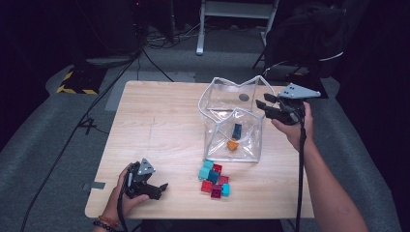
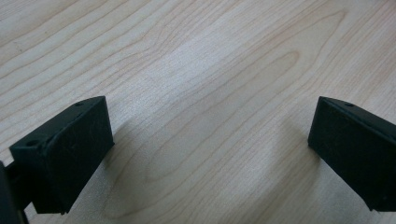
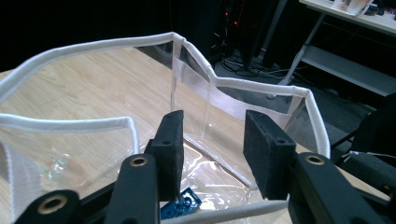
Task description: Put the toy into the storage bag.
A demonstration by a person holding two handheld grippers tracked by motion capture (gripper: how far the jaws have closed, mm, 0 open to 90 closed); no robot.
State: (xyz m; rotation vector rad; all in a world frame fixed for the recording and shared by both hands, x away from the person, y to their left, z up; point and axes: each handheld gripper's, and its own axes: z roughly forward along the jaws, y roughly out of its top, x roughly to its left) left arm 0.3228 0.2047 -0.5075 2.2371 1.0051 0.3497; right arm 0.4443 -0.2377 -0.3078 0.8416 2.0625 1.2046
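On the wooden table (image 1: 159, 121), the clear bag (image 1: 234, 121) is light and floppy; take its white rim beside your right gripper (image 3: 212, 149), jaws apart, empty. Left gripper (image 2: 210, 154) gapes, empty.

In my right gripper view, a blue brick (image 3: 181, 205) at the bottom centre is half hidden behind my left-hand jaw, so I can't tell its shape. The clear bag (image 3: 243, 93) runs off the left edge. In the high view, the dark brick (image 1: 237, 130) and orange brick (image 1: 233, 144) inside the bag, mid-frame, are too small to read. My left forearm is cut off at the bottom edge.
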